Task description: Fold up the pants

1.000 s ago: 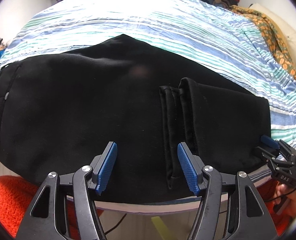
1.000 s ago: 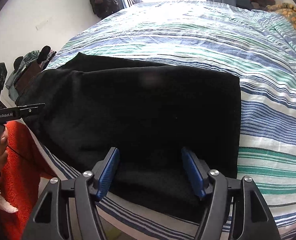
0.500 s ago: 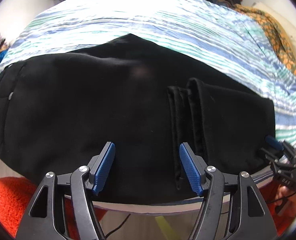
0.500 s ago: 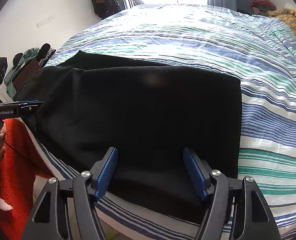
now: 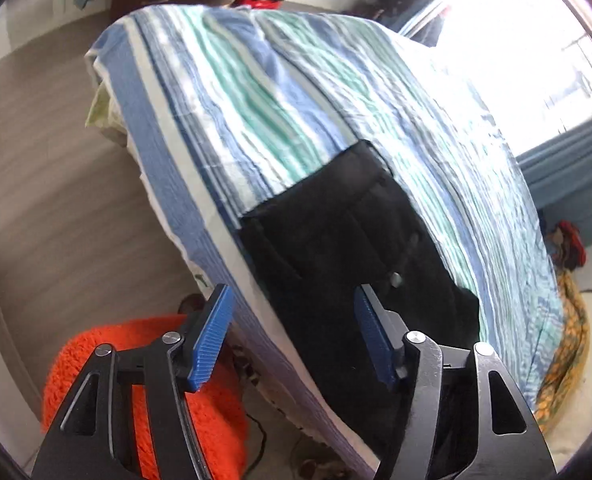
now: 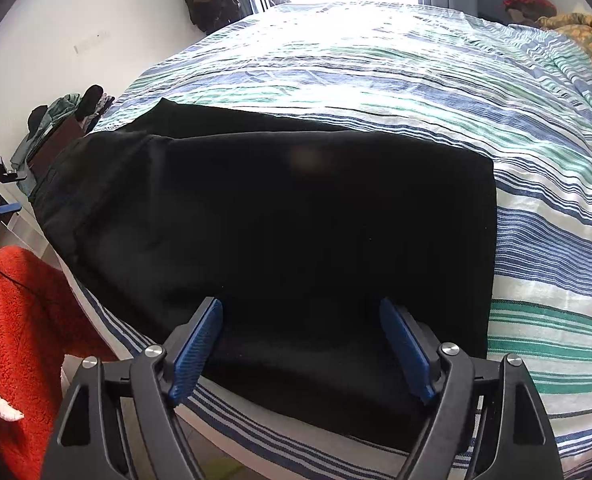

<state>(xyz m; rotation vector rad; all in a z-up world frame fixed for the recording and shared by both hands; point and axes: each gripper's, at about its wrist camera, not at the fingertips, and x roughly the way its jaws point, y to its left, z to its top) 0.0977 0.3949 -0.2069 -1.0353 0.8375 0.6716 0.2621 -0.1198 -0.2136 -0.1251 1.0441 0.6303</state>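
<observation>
Black pants (image 6: 296, 220) lie folded near the front edge of a striped bed cover (image 6: 415, 80). My right gripper (image 6: 299, 346) hovers over their near edge, its jaws opening, with cloth under the gap and not pinched. In the left wrist view, the waist end of the pants (image 5: 343, 240), with a small button (image 5: 395, 279), lies by the bed's corner. My left gripper (image 5: 294, 334) stands rolled just short of it, its jaws closing with nothing gripped. The left gripper (image 6: 10, 196) also shows at the far left edge of the right wrist view.
An orange fluffy rug (image 5: 144, 380) lies on the wooden floor (image 5: 48, 200) beside the bed. A yellow patterned blanket (image 5: 567, 340) sits at the bed's far side. Clothes (image 6: 64, 120) are piled by the white wall. A cable (image 6: 12, 276) crosses the rug.
The left gripper has swung sideways and rolled, from over the pants' middle fold to their waist end at the bed's corner. The right gripper's jaws stand wider apart; that hand stayed in place.
</observation>
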